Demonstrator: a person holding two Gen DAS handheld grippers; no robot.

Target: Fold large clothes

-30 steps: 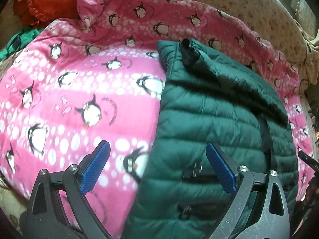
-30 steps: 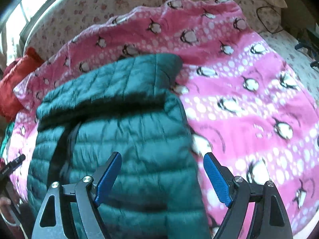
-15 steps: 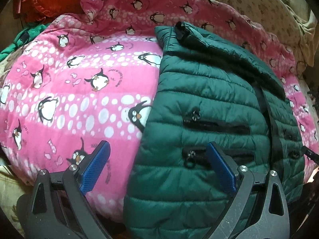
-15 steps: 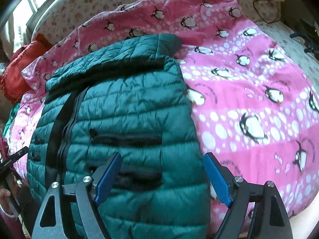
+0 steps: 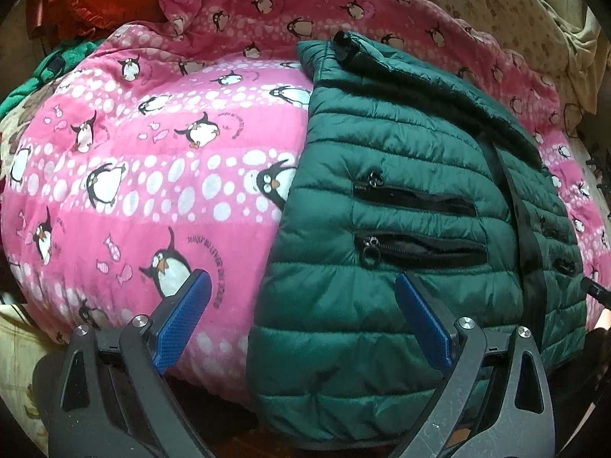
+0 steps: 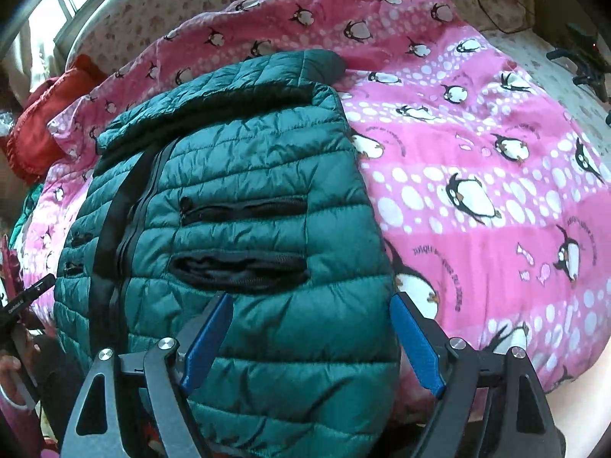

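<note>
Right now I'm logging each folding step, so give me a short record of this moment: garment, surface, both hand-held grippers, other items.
garment: green quilted jacket, front up, zipped pockets showing, sleeves not in view
surface: pink penguin blanket, under the jacket
left hand-held gripper: open, empty, straddling the jacket's side edge near the hem
right hand-held gripper: open, empty, straddling the opposite side edge near the hem
other items: red cushion beyond the blanket

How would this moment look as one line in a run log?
jacket: flat on blanket, zipped | left gripper: open, empty | right gripper: open, empty
</note>
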